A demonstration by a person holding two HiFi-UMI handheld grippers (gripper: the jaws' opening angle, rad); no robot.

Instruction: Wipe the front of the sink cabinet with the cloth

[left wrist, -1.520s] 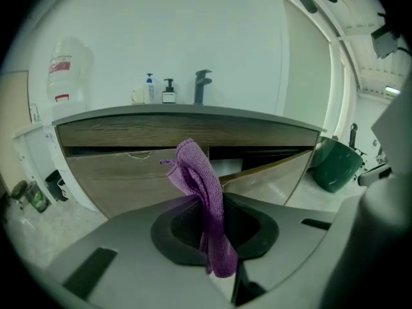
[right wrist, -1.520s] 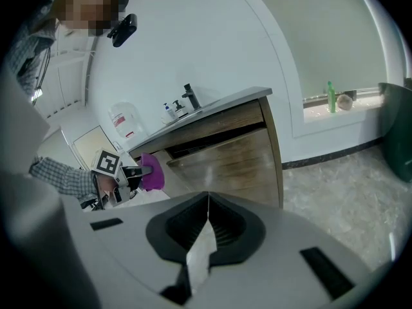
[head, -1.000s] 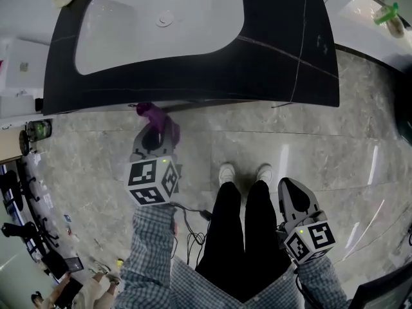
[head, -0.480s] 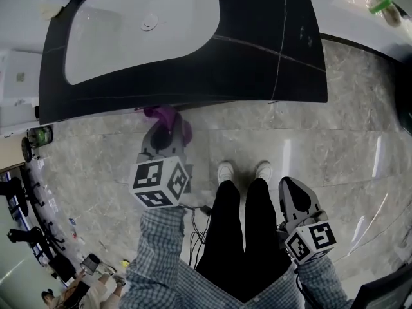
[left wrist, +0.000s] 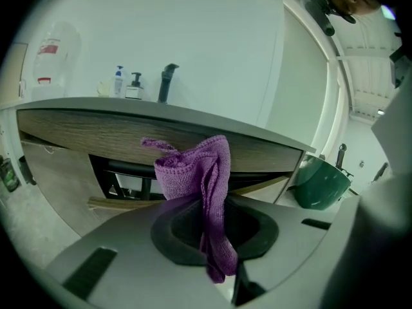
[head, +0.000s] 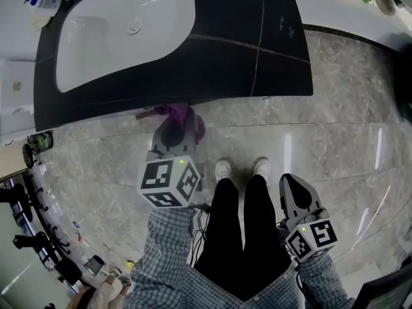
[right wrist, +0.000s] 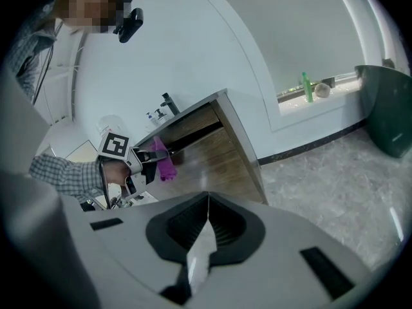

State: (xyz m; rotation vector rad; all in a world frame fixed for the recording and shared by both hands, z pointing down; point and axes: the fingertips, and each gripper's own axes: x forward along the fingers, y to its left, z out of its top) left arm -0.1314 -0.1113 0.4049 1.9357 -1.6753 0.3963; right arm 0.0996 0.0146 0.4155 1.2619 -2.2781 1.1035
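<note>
My left gripper [head: 172, 129] is shut on a purple cloth [left wrist: 196, 172], whose bunched top sticks up from the jaws just short of the wood front of the sink cabinet [left wrist: 109, 134]. From above, the purple cloth [head: 181, 115] sits at the front edge of the dark countertop [head: 257, 37] holding the white basin [head: 122, 31]. In the right gripper view the cloth [right wrist: 163, 161] and the left gripper [right wrist: 145, 163] show against the cabinet front [right wrist: 206, 156]. My right gripper [head: 293, 198] hangs low by the person's right leg, shut with nothing in it.
A black tap [left wrist: 166, 82] and small bottles [left wrist: 126, 82] stand on the countertop. A green bin [left wrist: 322, 182] sits on the floor right of the cabinet. A cable [head: 196, 227] trails on the marble floor by the person's white shoes [head: 241, 168].
My left gripper and the cloth have slid to the right along the cabinet front. The right gripper has stayed by the leg.
</note>
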